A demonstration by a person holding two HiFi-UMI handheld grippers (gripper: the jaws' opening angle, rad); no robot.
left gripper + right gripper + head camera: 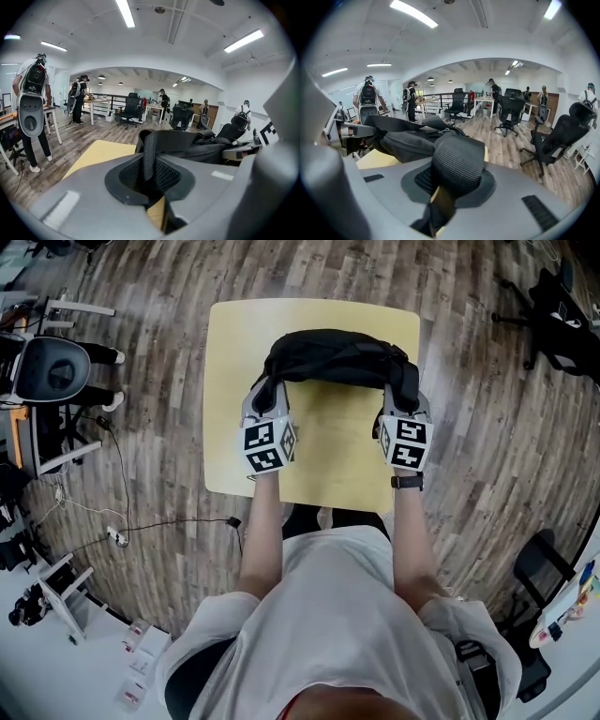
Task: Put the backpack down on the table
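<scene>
Backpack held by two straps over the far half of the bench

The bench point(328, 442) carries nothing else. The black backpack point(333, 357) sits across its far half; whether it touches the bench is unclear, and its contents are hidden. The left hand-held gripper point(266, 401) is clamped on a narrow strap point(149, 157), and the right hand-held gripper point(405, 401) on a padded strap point(457, 161). Best keep both level and let the bench take the weight before releasing.

The black backpack point(337, 357) spans the 12 o'clock half of the yellow surface point(225, 381). The left hand-held gripper point(265, 399) grips its 9 o'clock end, and the right hand-held gripper point(403, 401) grips its 3 o'clock end.
</scene>
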